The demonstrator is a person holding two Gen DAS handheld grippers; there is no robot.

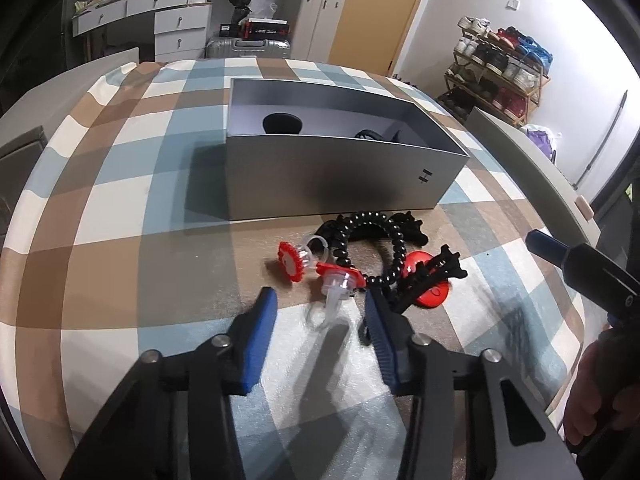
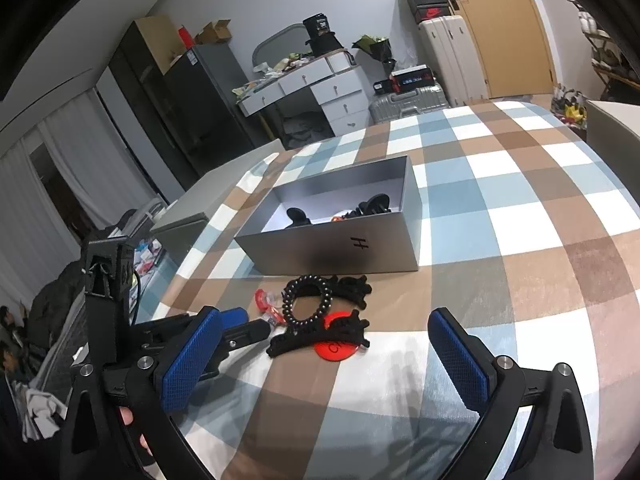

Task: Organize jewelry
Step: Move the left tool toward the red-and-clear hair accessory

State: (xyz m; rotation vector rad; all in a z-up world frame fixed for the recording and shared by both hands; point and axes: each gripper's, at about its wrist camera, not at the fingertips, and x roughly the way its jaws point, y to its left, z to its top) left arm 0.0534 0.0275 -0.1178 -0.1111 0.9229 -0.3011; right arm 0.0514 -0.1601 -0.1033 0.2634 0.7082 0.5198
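The grey box (image 1: 344,176) (image 2: 340,248) at mid-frame is being viewed closely, downward, by both wrist cameras from neighbouring angles.

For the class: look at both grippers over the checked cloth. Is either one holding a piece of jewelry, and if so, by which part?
Nothing is held. The left gripper is open around the clear toy ring without pressing it; the right gripper is open, empty.

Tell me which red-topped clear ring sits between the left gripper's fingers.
The nearer ring, its clear band pointing toward the camera; the other ring lies farther left, outside the fingers.
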